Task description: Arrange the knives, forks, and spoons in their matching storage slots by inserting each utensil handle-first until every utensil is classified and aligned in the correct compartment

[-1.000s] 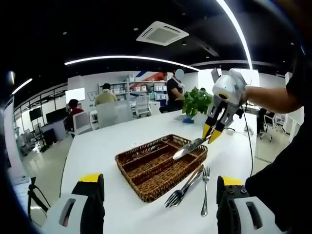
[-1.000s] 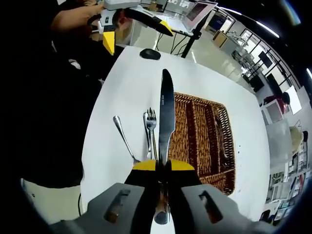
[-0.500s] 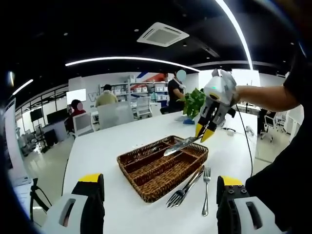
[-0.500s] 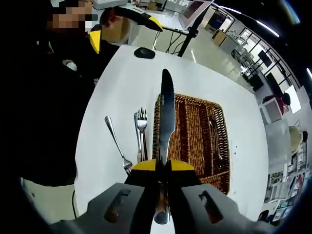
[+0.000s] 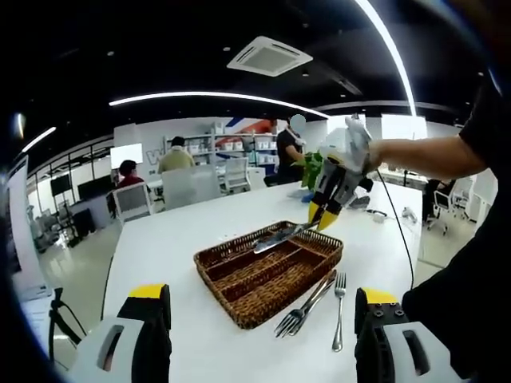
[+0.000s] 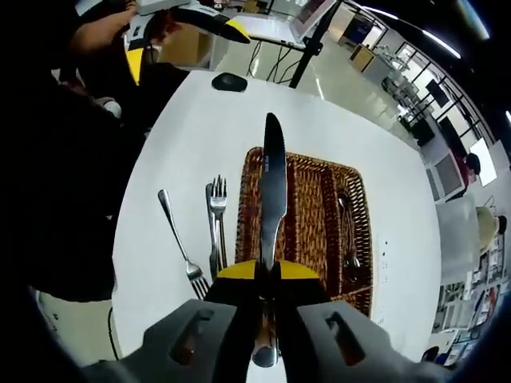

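Rising from the bottom of the left gripper view, the left gripper stands with its two yellow-tipped jaws spread wide and nothing between them. Past them, on the white table, lies the wicker tray with long compartments. Just beside the tray's near right edge lie two overlapping forks, with a third fork lying alone a little farther right. The right gripper comes in from the right, held in a person's hand, its jaws closed on a knife whose blade slants down over the tray's far compartments.

From the right gripper view, the right gripper has its jaws pinched tight on the knife near the handle, the blade running straight ahead above the tray, over its left-hand compartment. A utensil lies in a compartment on the right; its kind is hard to tell. Left of the tray on the table lie the paired forks and the single fork. A dark computer mouse sits beyond the tray. The left gripper shows at upper left, jaws apart.
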`<control>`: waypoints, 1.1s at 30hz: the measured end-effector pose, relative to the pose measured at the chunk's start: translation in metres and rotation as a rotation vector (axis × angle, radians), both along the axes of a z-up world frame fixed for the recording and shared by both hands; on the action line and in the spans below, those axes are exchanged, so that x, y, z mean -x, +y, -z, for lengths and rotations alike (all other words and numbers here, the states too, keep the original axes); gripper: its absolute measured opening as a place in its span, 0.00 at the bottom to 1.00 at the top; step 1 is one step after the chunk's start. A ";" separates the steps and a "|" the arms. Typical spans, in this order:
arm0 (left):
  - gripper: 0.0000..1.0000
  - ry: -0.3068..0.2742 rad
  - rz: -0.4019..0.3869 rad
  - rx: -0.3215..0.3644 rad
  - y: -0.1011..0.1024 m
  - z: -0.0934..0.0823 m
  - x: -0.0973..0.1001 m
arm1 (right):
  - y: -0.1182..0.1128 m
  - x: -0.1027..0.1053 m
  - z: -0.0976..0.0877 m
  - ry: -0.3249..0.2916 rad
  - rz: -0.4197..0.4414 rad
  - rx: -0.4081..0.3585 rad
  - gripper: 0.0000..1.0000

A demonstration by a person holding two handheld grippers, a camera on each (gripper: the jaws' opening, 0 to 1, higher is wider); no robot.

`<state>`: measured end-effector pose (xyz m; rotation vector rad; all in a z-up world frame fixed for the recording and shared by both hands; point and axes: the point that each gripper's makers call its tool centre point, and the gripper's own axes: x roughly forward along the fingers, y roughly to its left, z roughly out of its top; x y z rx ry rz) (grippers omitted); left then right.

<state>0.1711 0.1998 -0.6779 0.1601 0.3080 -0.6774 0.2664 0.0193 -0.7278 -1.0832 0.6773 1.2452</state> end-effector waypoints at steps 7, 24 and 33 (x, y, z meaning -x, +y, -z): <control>1.00 0.007 -0.013 0.004 0.005 0.005 -0.002 | 0.008 -0.011 0.005 0.008 0.016 0.018 0.03; 1.00 0.014 -0.026 0.012 0.008 0.011 -0.002 | 0.025 -0.040 0.021 0.037 0.049 0.055 0.03; 1.00 0.014 -0.039 0.016 0.012 0.011 -0.001 | 0.032 -0.049 0.020 0.028 0.056 0.060 0.03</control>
